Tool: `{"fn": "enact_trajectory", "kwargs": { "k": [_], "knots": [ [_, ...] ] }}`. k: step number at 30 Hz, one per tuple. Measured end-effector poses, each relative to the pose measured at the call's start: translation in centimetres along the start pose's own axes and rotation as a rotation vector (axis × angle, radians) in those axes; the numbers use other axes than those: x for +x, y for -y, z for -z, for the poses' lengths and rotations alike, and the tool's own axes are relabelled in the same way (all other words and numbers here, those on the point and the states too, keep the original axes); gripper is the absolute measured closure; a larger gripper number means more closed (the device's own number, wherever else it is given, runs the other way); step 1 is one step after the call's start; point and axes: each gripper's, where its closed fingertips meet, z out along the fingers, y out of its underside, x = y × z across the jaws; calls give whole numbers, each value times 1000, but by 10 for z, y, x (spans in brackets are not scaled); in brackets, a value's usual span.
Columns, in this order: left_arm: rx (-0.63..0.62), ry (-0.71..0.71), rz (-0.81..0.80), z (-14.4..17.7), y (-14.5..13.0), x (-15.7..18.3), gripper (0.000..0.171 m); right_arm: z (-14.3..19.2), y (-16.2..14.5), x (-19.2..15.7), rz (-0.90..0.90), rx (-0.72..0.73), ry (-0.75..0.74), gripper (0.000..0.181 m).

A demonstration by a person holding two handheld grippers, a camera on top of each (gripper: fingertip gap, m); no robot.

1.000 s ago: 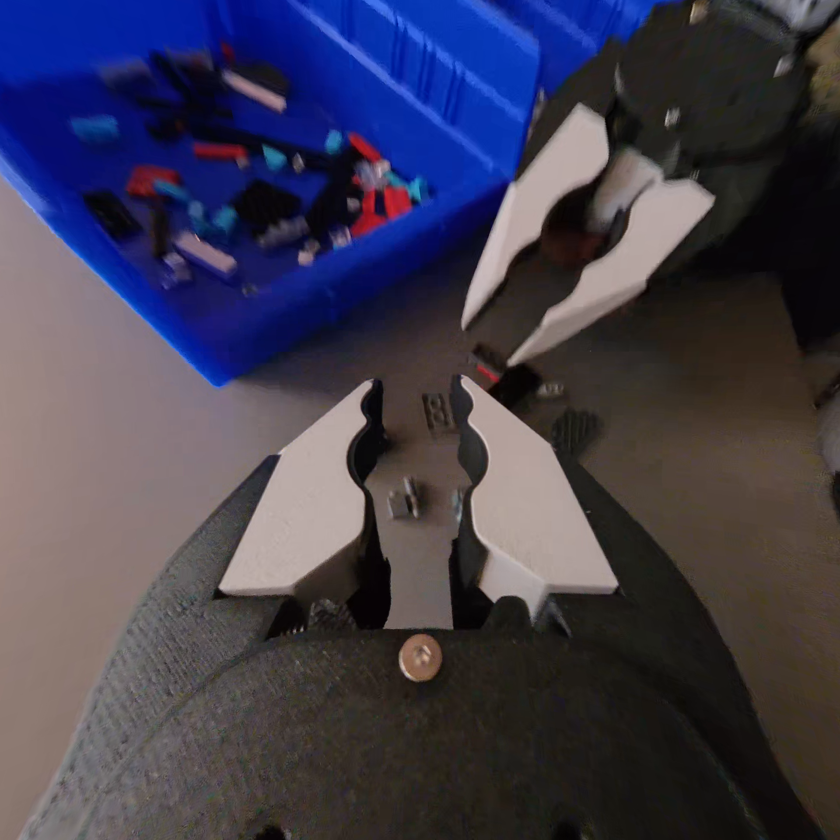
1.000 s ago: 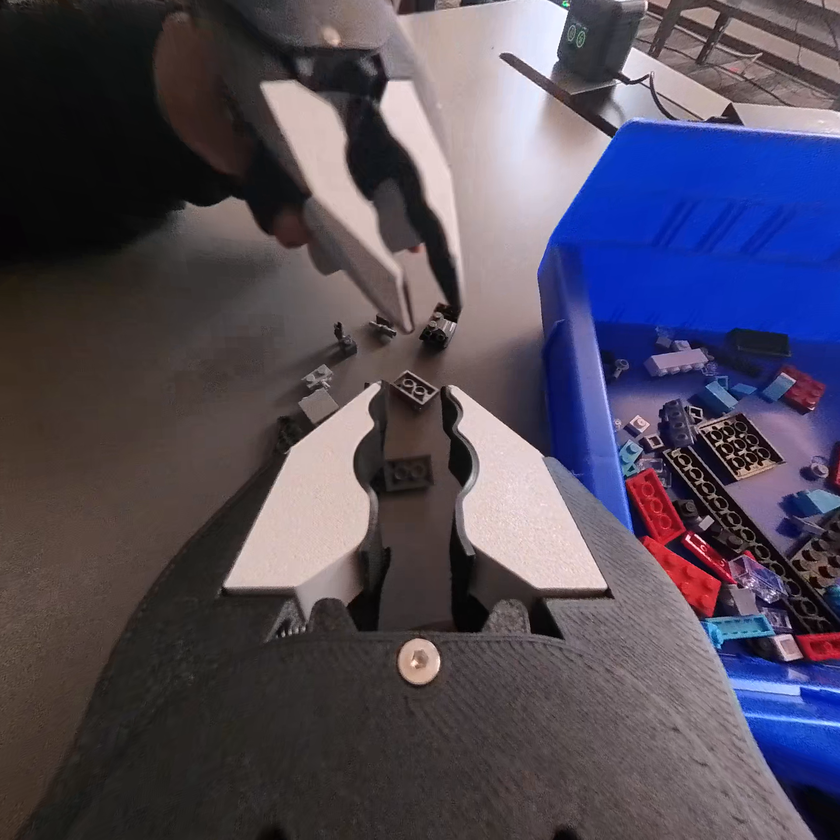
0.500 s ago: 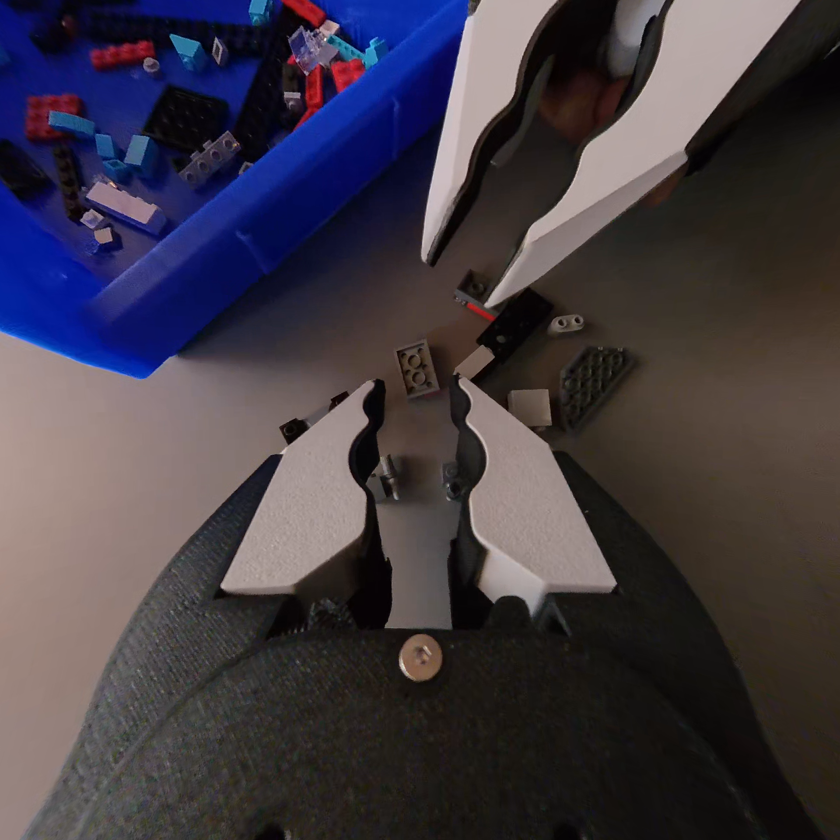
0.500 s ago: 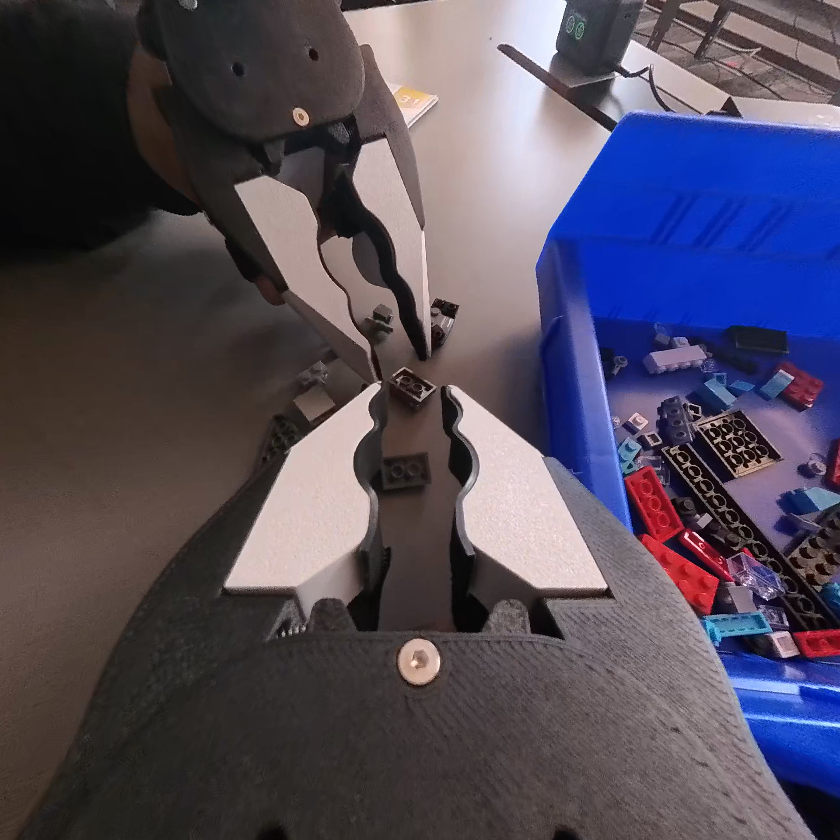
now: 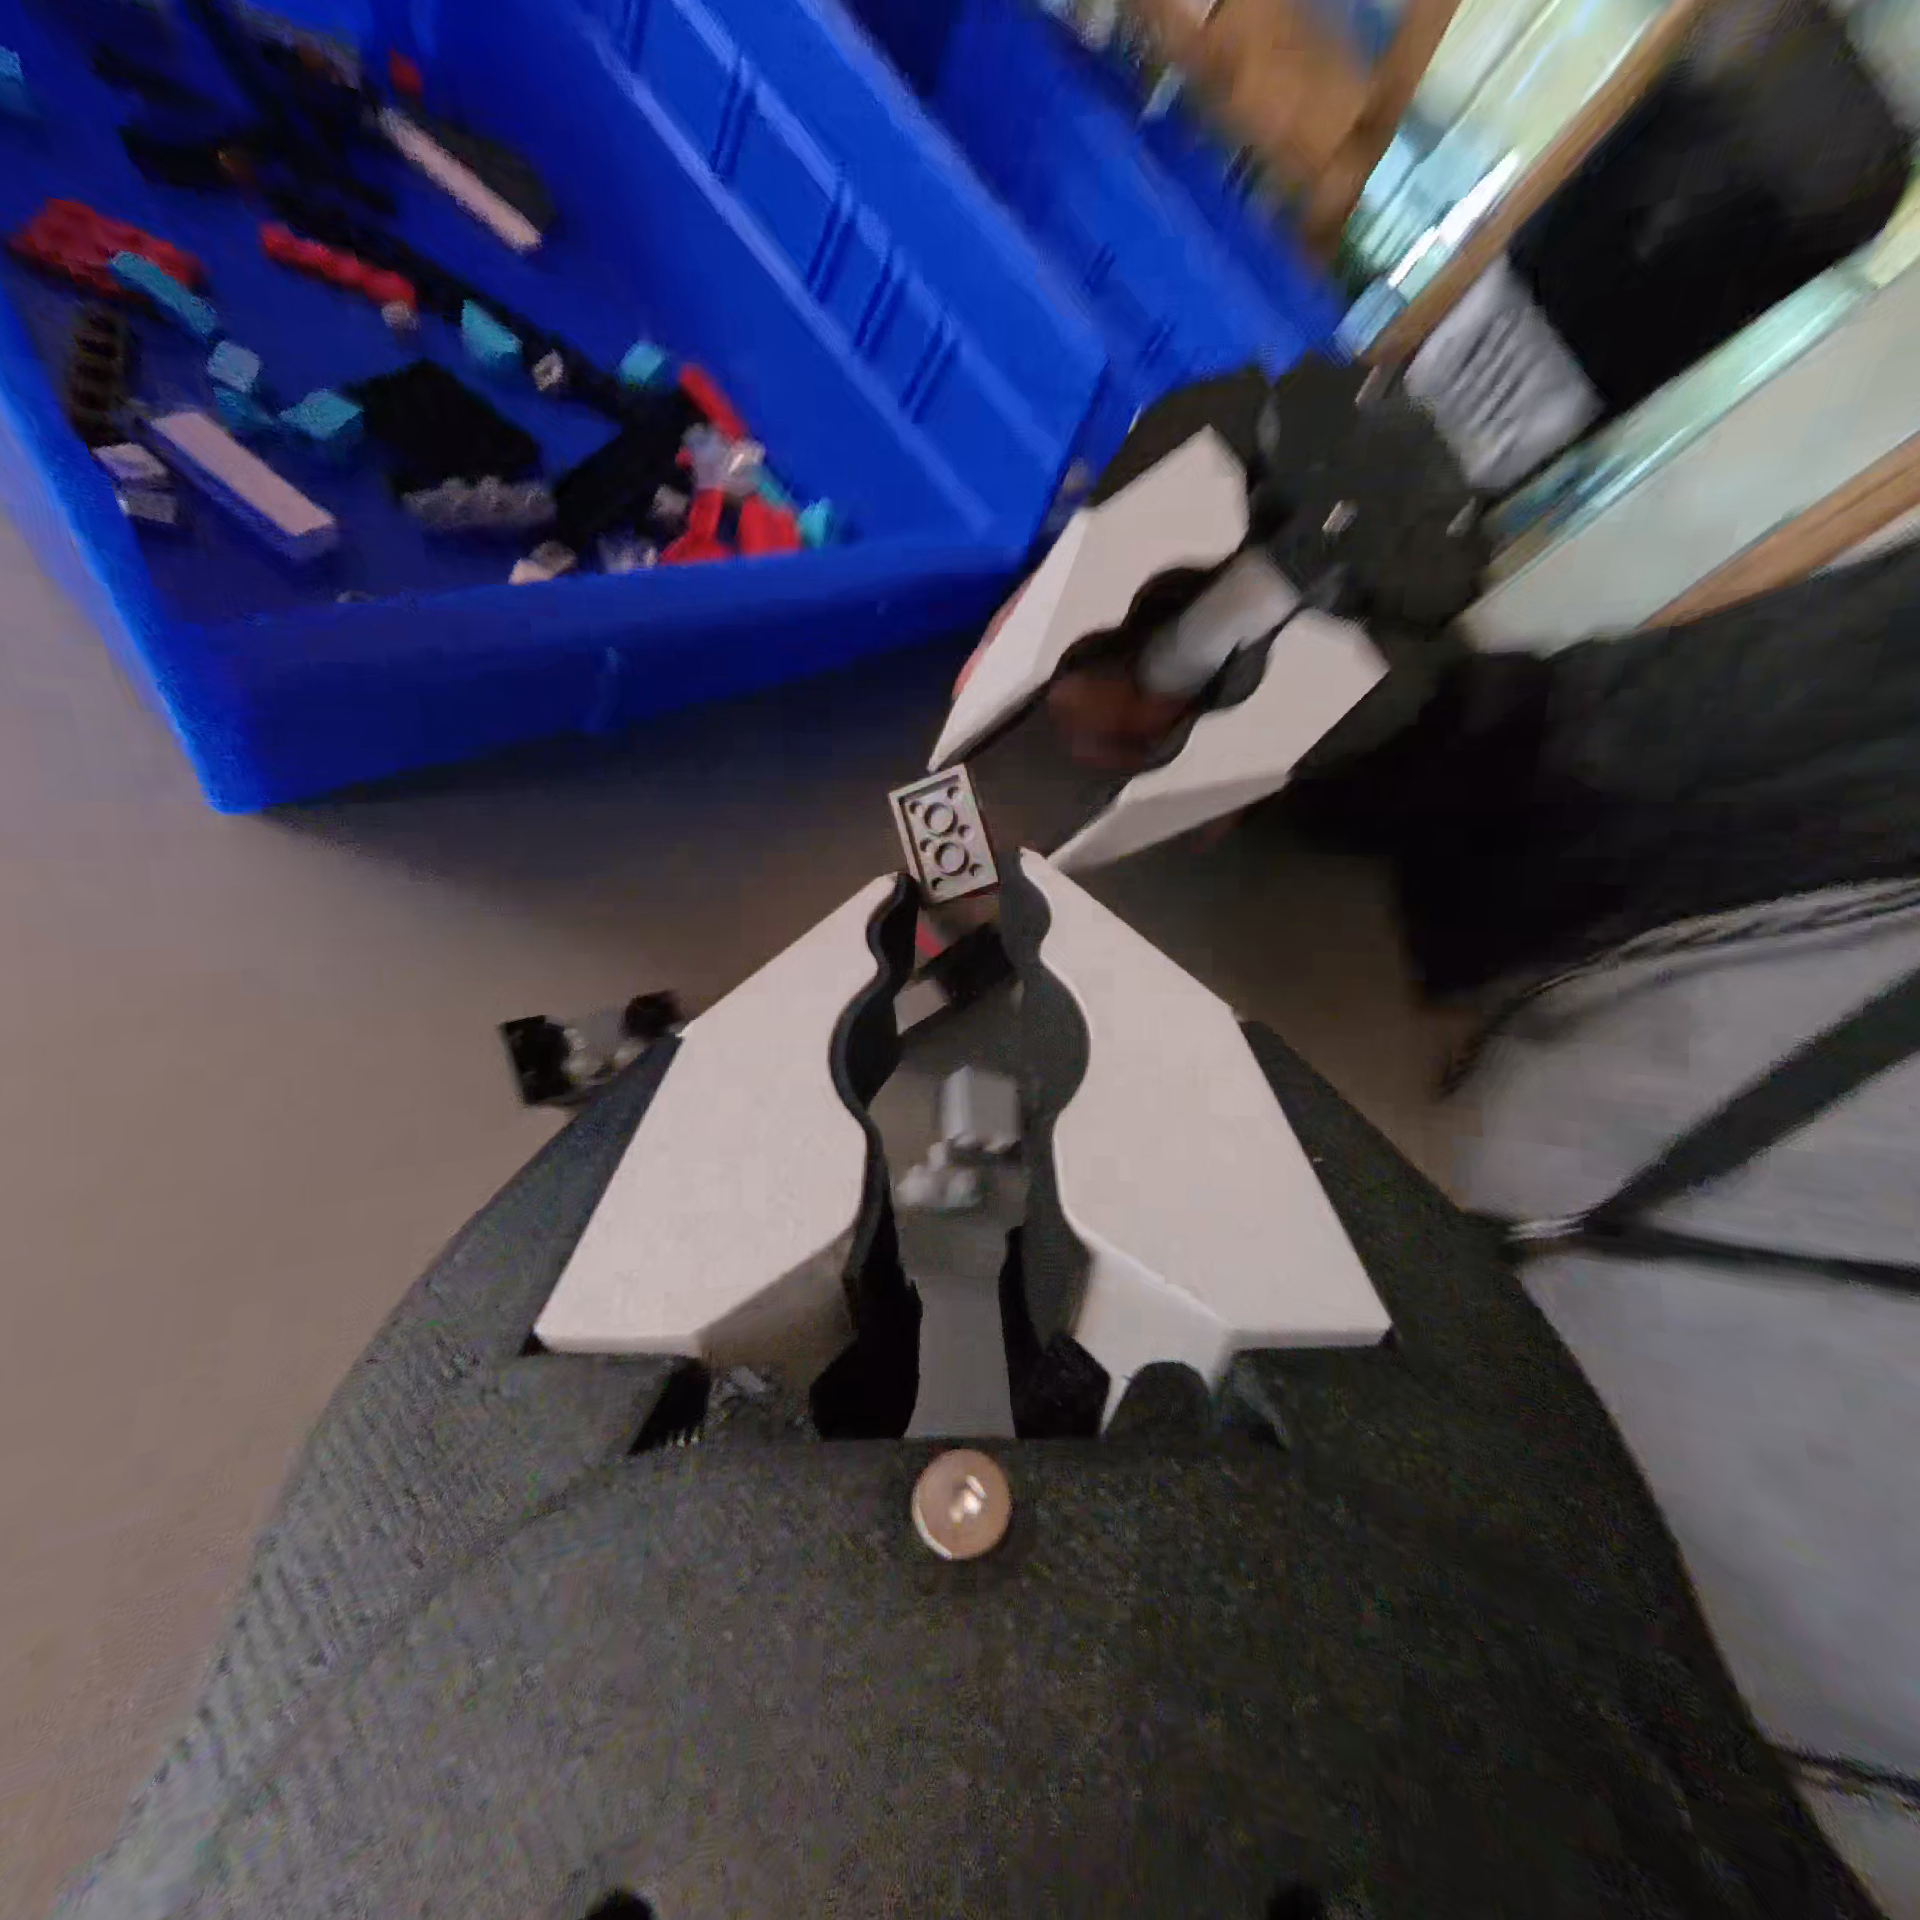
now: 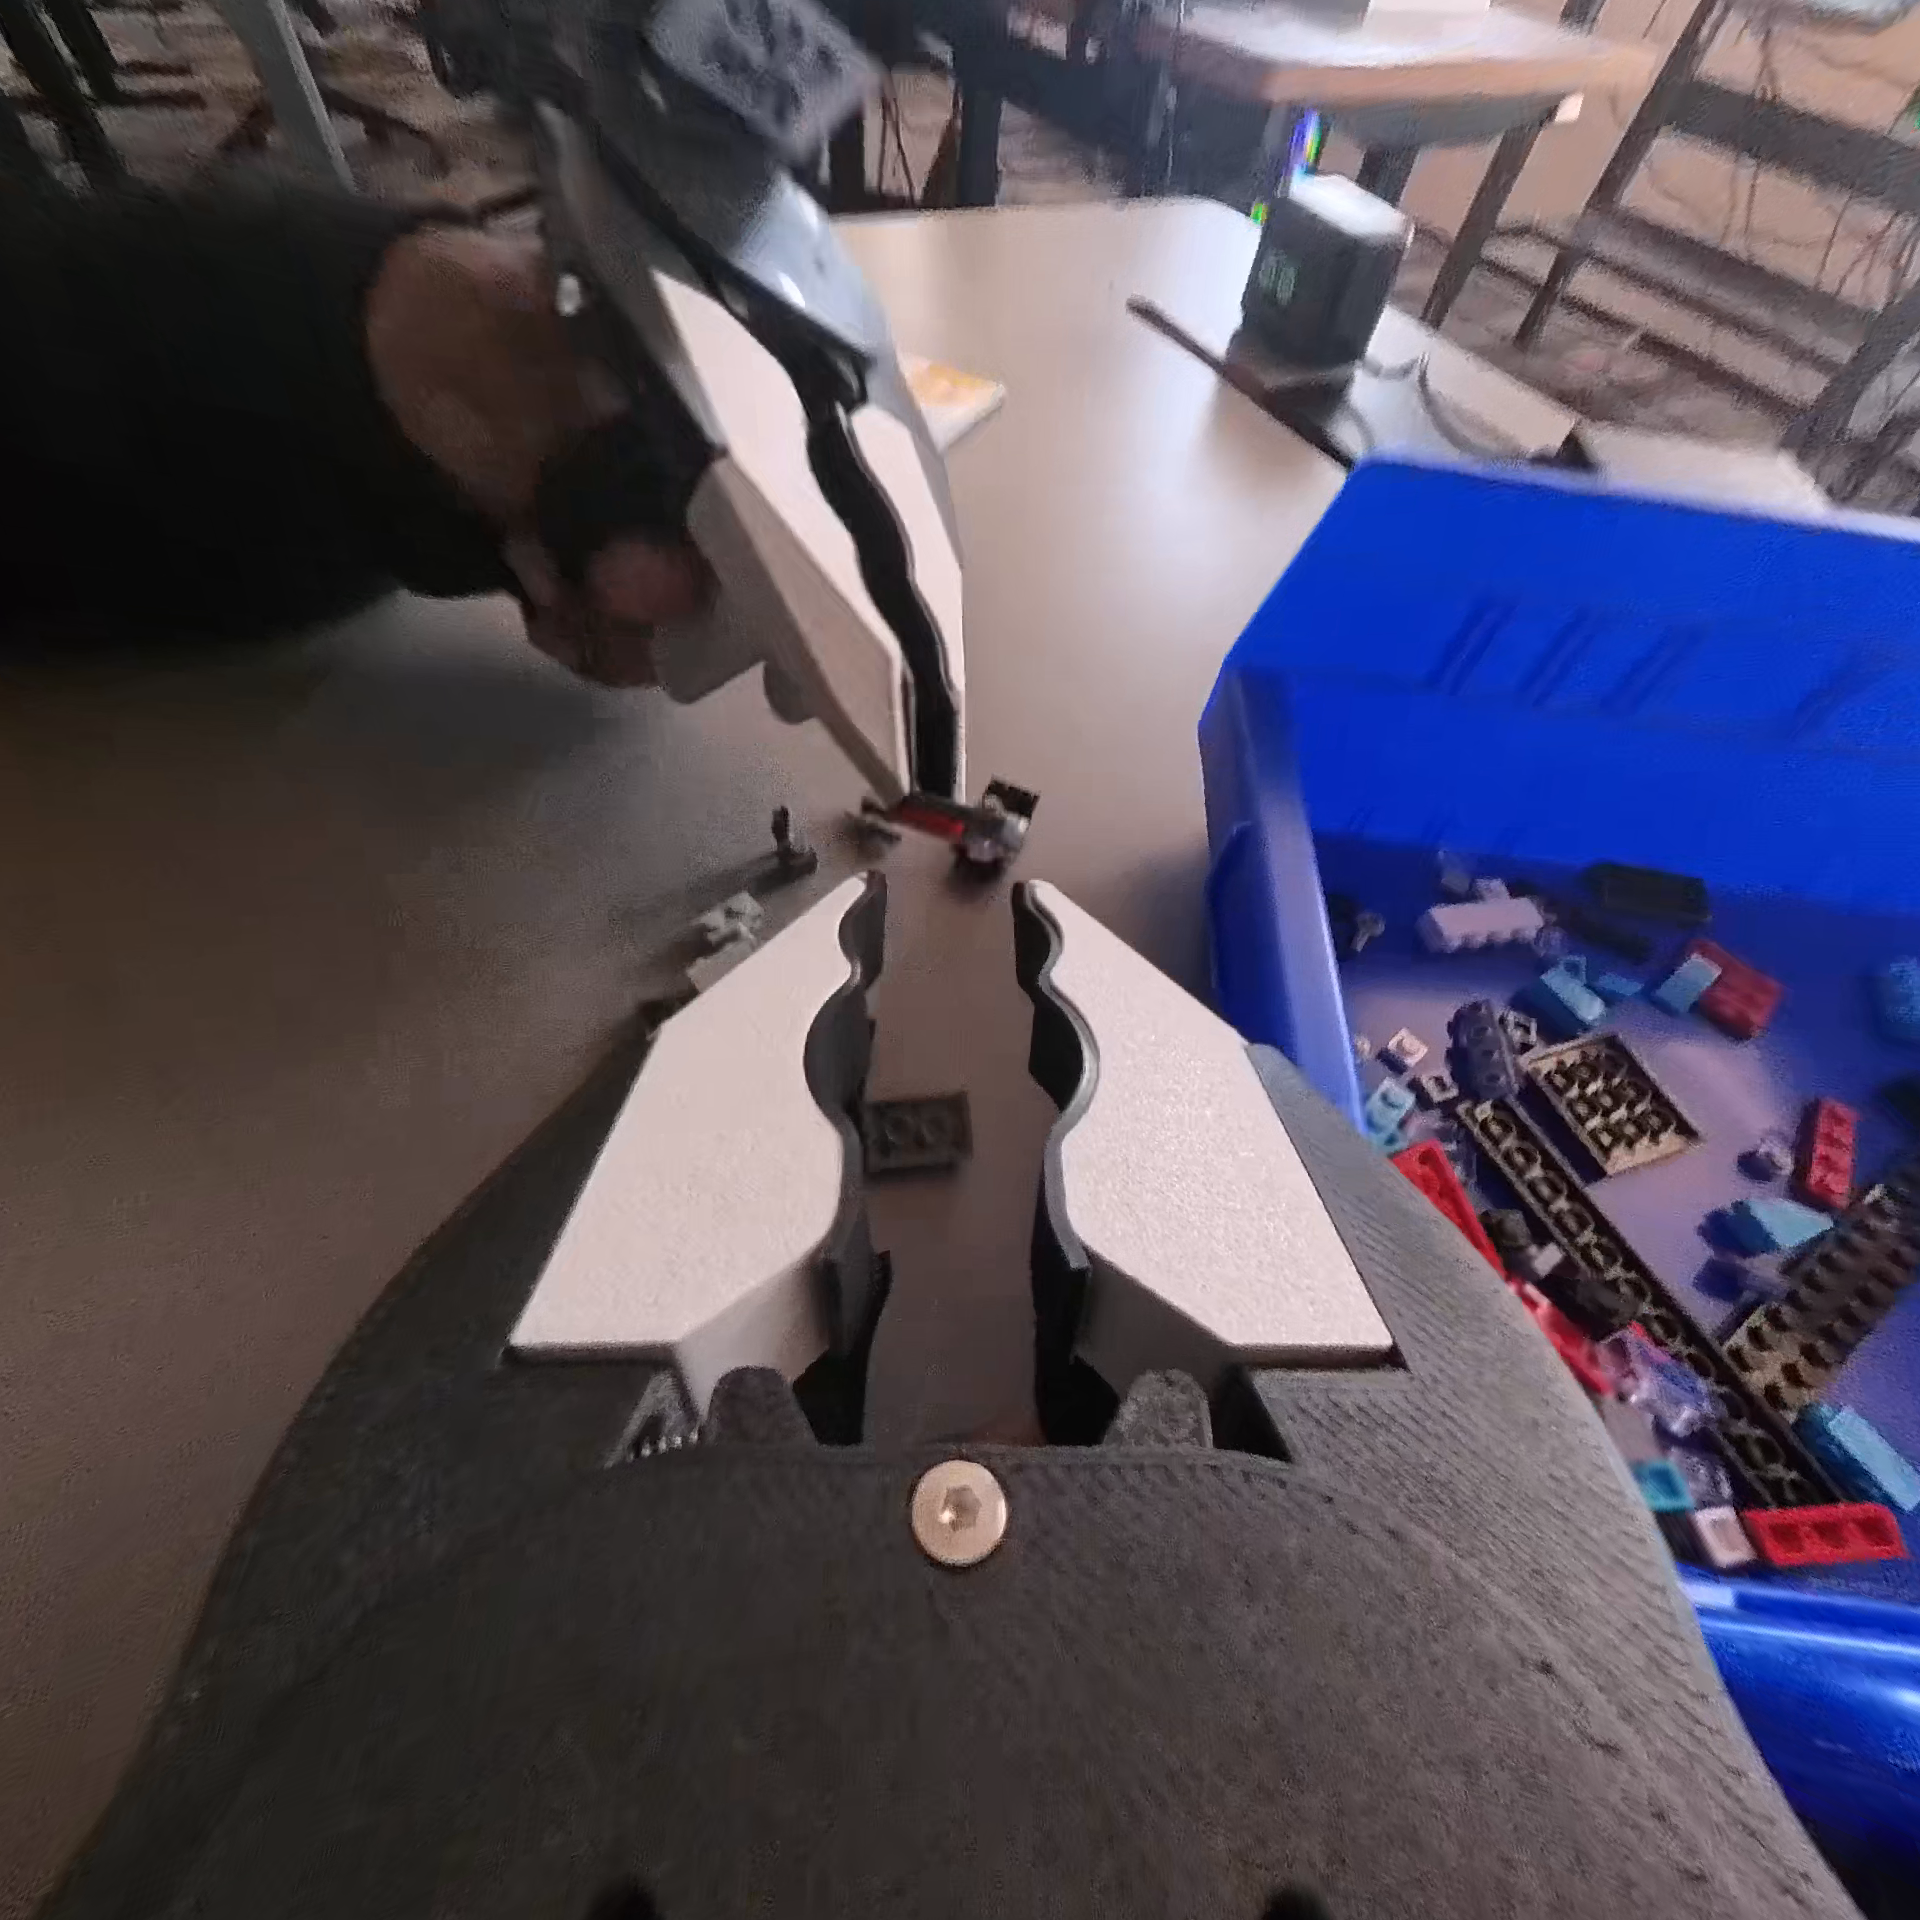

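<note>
My left gripper (image 5: 961,873) is shut on a small grey studded plate (image 5: 943,844), which tilts up out of its tips just above the table. In the right wrist view its tips (image 6: 928,795) pinch that piece low over the table, next to a small brick cluster (image 6: 992,826). My right gripper (image 6: 948,888) is open and empty, facing the left one a short way off. A dark grey plate (image 6: 916,1132) lies on the table between its fingers. It also shows in the left wrist view (image 5: 1003,805), jaws apart.
A blue bin (image 6: 1278,935) holding several loose bricks stands to the right; it also shows in the left wrist view (image 5: 582,665). Small grey pieces (image 6: 727,925) and black pieces (image 5: 582,1049) lie on the table. A black device (image 6: 1314,281) sits far back. Left and right tips are no more than a few centimetres apart.
My left gripper has closed on the grey plate that lay ahead of its tips and lifted it. The brick at my right gripper's tips is gone. Both views have tilted up.
</note>
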Motion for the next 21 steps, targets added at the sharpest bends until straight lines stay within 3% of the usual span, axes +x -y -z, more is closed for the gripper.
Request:
{"fn": "enact_trajectory", "kwargs": {
  "k": [4,9,21],
  "knots": [
    [195,-191,215,15,21,14,154,8,26,2,65,157,-58,152],
    [329,-303,384,20,31,21,154,14,44,2,107,280,-140,150],
    [364,-375,466,15,33,29,154,11,50,-1,169,312,-211,145]
  ]
}}
